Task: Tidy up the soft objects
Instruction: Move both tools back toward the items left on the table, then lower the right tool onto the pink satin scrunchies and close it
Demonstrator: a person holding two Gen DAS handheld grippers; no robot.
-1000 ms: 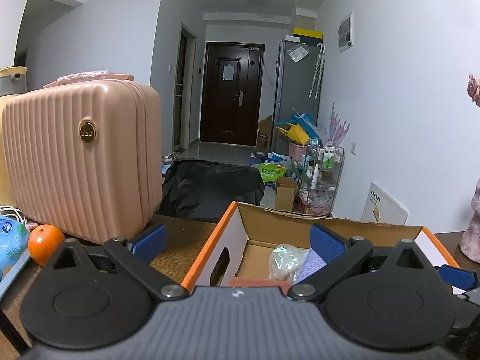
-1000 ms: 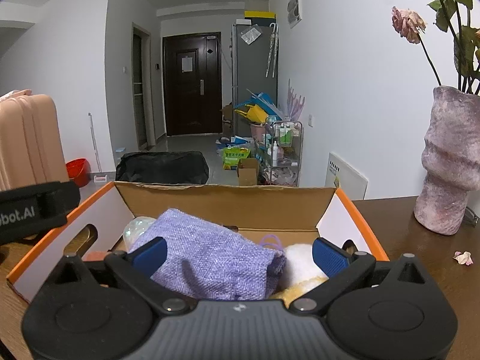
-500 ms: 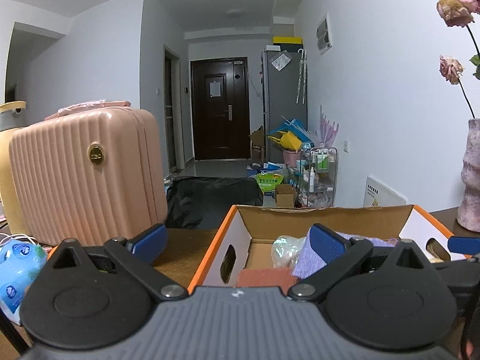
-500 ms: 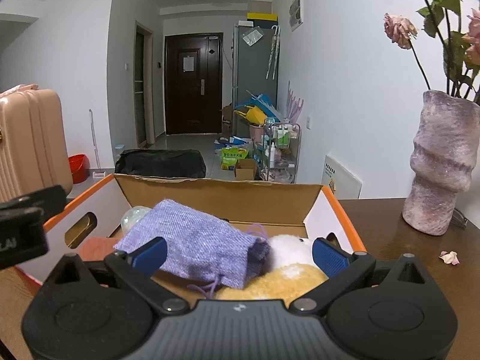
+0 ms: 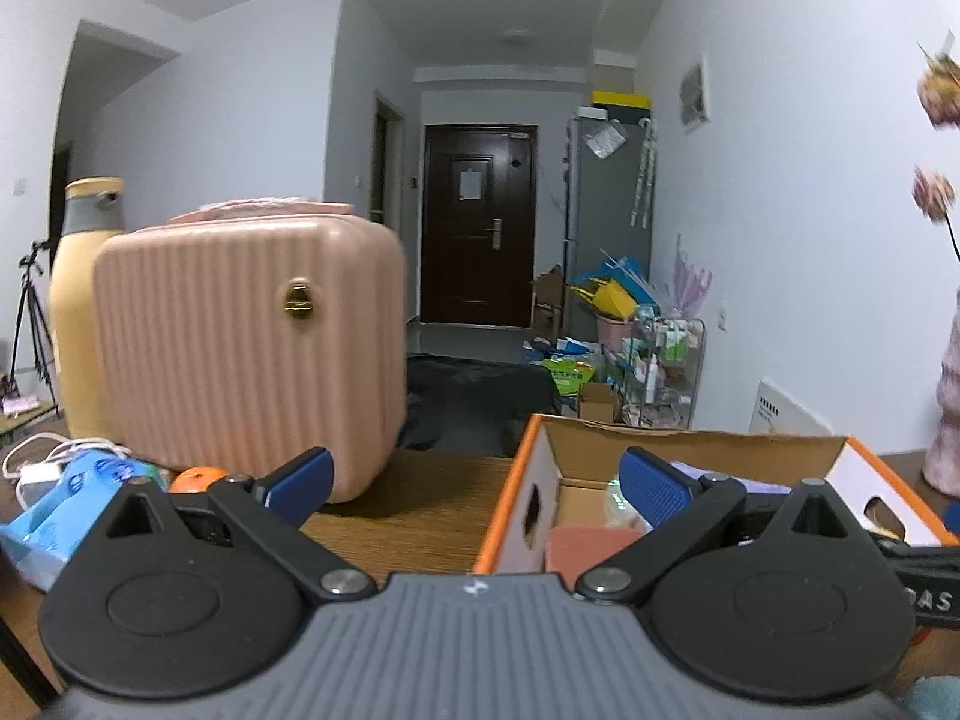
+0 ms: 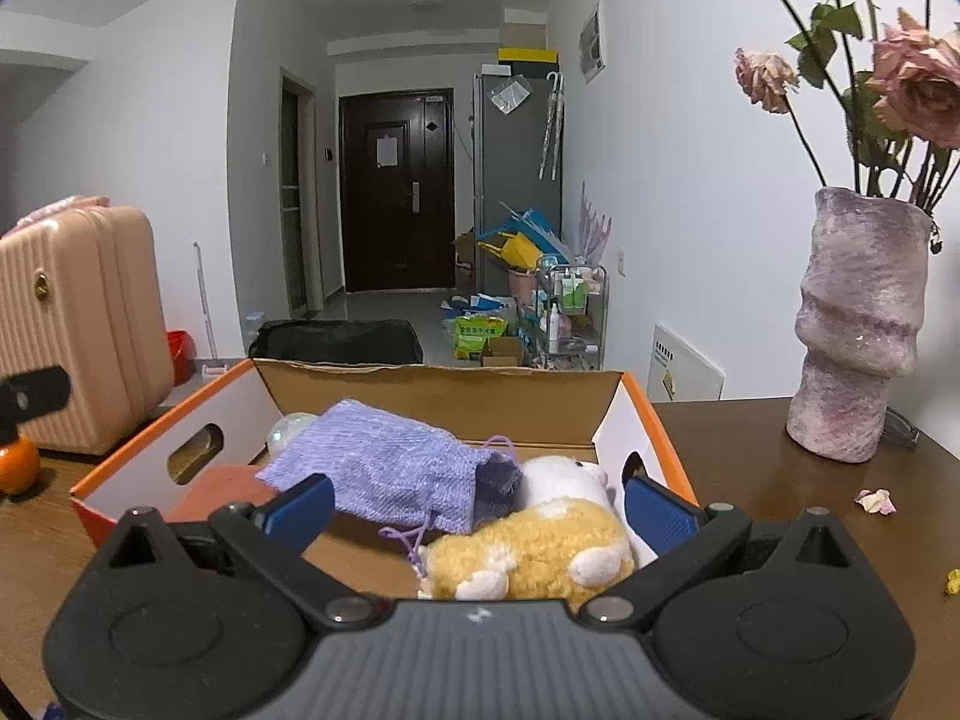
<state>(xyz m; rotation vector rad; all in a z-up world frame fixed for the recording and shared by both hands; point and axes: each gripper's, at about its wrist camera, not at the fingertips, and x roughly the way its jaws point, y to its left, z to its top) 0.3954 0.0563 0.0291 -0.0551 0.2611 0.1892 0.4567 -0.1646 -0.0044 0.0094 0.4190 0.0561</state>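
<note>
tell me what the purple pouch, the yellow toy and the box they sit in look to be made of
Purple pouch: looks like a coarse woven or knitted fabric, matte; ribbed weave and a drawstring cord show.
Yellow toy: plush, fluffy curly pile with white patches, probably synthetic fleece.
Box: cardboard; raw brown inside, with a smoother white face and orange edges outside, and a ragged top edge.

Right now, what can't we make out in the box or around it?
- Pale bundle, right wrist view: mostly behind the purple knit pouch; cannot identify.
- White plush, same view: partly covered by the pouch and the yellow plush.
- Box floor, left wrist view: blocked by the left gripper.
</note>
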